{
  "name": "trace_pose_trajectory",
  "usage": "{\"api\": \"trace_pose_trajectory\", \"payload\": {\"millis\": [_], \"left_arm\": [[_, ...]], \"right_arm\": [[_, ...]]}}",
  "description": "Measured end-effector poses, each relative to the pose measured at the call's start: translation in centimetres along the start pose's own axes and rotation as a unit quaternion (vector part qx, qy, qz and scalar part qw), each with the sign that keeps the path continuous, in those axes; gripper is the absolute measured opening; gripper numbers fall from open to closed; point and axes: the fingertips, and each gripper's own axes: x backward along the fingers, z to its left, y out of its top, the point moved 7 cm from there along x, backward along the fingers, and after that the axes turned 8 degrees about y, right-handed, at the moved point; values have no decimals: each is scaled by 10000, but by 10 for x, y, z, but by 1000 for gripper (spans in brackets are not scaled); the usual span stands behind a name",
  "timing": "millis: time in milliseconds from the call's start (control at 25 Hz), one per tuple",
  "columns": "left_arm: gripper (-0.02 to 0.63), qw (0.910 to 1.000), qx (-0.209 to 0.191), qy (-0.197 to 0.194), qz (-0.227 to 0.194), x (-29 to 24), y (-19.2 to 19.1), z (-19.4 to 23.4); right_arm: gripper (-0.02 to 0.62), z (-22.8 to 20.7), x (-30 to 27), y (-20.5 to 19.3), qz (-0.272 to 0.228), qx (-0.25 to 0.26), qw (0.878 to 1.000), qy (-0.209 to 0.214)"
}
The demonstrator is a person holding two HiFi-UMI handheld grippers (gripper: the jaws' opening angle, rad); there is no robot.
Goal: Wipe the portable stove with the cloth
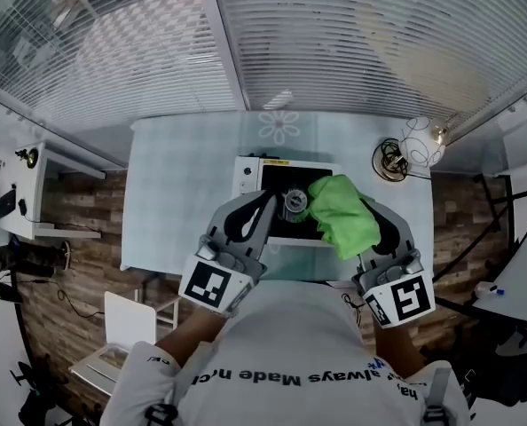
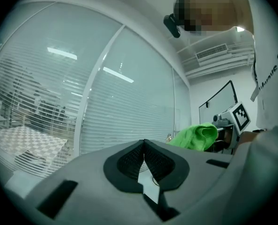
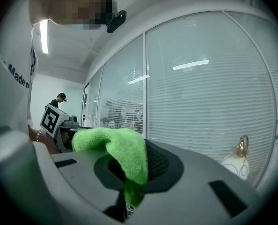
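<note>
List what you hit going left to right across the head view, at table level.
left gripper → green cloth → coiled cable → round white lamp

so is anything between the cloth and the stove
Nothing visible does. The green cloth, clamped in the right hand-held gripper, shows over the right side of the portable stove; the left hand-held gripper, shut and empty, is off to the left of it.
</note>
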Motion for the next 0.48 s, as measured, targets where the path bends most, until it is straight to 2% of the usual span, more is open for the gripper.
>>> {"api": "trace_pose_trajectory", "payload": {"millis": [160,280,480], "left_arm": [[5,9999,34,-29,-116,1,14,-7],[5,9998,37,10,-181,3,21,-10],[5,9998,39,45,-201,2,22,-16]], "right_arm": [[28,2,9,13,-94,3,10000,26],[28,2,11,16,-158,-270,9994,113],[28,2,14,17,-133,-164,9998,31]]}}
